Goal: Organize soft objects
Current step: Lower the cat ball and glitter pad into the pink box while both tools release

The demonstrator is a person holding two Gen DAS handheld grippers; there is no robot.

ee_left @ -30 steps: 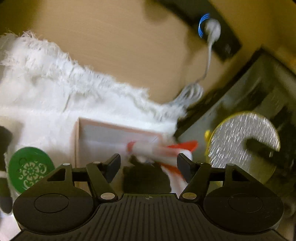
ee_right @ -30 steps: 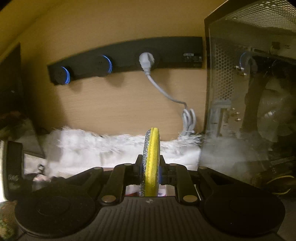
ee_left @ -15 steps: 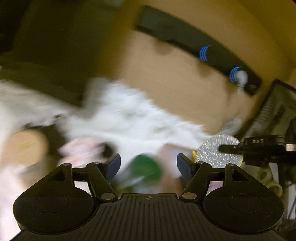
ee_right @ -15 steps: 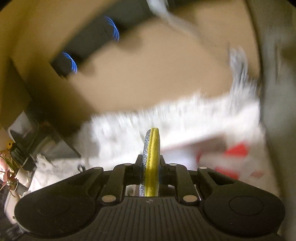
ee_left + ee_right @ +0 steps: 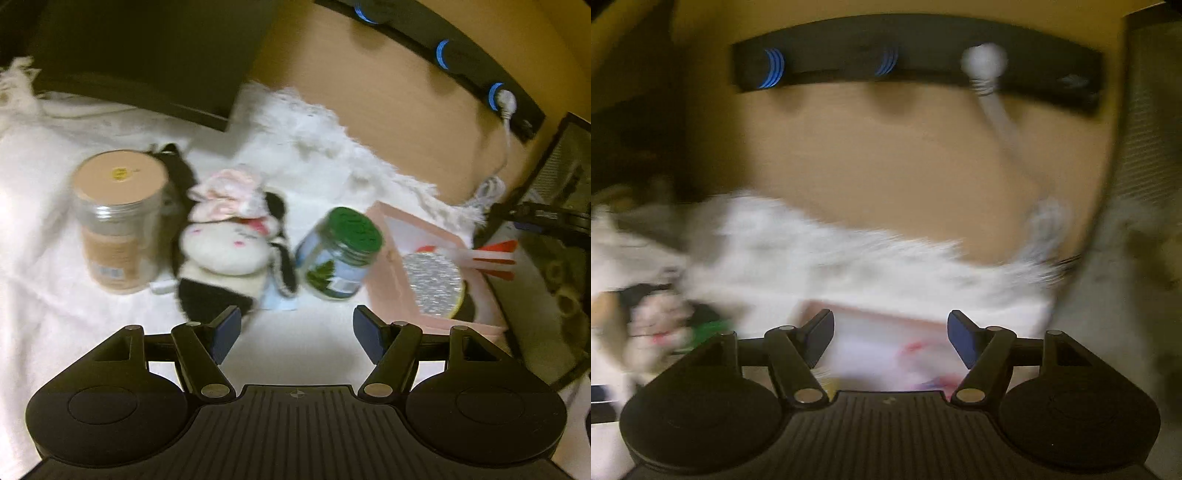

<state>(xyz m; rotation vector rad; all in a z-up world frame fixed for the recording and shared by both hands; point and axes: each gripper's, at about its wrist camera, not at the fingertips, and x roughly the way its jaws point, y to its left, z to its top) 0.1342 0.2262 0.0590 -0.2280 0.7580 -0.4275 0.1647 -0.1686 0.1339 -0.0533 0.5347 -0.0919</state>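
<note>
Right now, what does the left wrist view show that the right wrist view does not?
Only the left wrist view shows the tan-lidded jar, the round sponge lying in the pink box, and the green-lidded jar clearly.

Only the right wrist view shows the right gripper, open and empty.

Both show the plush toy, the white furry cloth and the black strip with blue rings. The left gripper is open too.

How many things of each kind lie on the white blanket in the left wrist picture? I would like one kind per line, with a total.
Jars: 2, the tan-lidded jar and the green-lidded jar
Plush toys: 1, the black and white plush toy
Boxes: 1, the pink box
Sponges: 1, the round glittery sponge inside the box
Total: 5
</note>
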